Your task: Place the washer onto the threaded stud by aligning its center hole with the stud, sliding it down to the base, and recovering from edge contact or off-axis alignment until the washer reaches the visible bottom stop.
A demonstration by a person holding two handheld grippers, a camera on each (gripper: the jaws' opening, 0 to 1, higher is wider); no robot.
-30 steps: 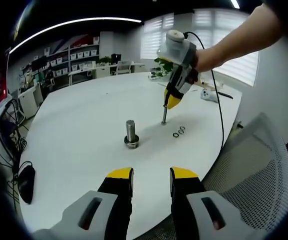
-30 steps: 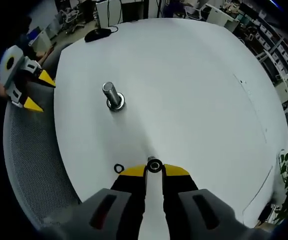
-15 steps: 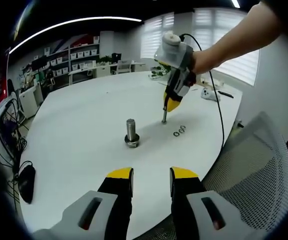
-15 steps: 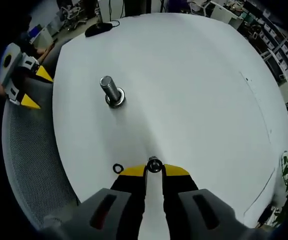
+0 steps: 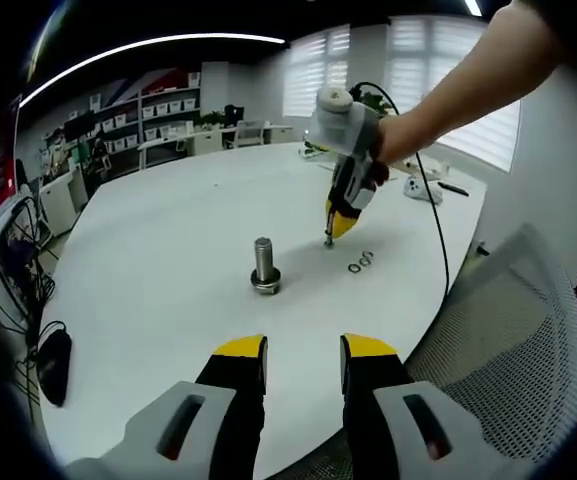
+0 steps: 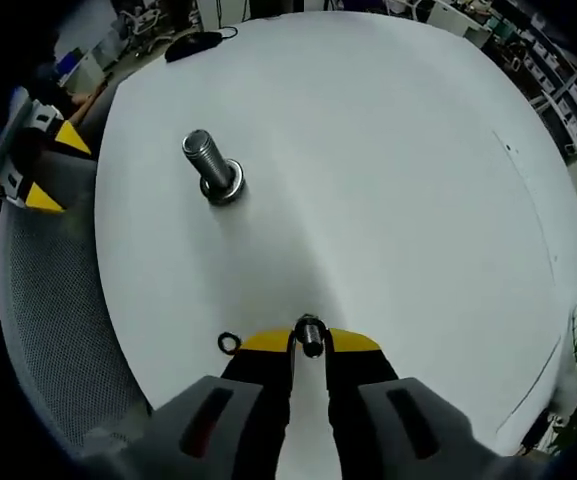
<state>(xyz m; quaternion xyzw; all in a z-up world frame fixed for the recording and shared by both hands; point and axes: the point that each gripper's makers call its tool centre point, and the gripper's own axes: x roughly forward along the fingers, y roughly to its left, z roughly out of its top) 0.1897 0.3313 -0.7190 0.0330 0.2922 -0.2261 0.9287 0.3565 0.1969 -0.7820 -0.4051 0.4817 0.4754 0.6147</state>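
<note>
Left gripper view: left gripper (image 5: 303,350) jaws parted, holding nothing, hovering at the table (image 5: 168,240) edge.
Stud: big stud (image 5: 263,262) upright mid-table.
Washers: two (image 5: 360,263) lie just beside the right gripper (image 5: 336,222).
Right gripper view: right gripper (image 6: 310,341) clamped on a thin bolt (image 6: 310,335); one washer (image 6: 229,343) beside its tip.
Progress: judged early; washers still on the table, not yet picked or threaded.

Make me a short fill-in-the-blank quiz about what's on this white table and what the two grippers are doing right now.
1. The right gripper is shut on a thin metal ____.
2. The big threaded stud stands ____ on the table.
3. The left gripper has its fingers ____.
4. Two loose washers lie ____ the table.

Missing words: rod; upright; open; on
</note>
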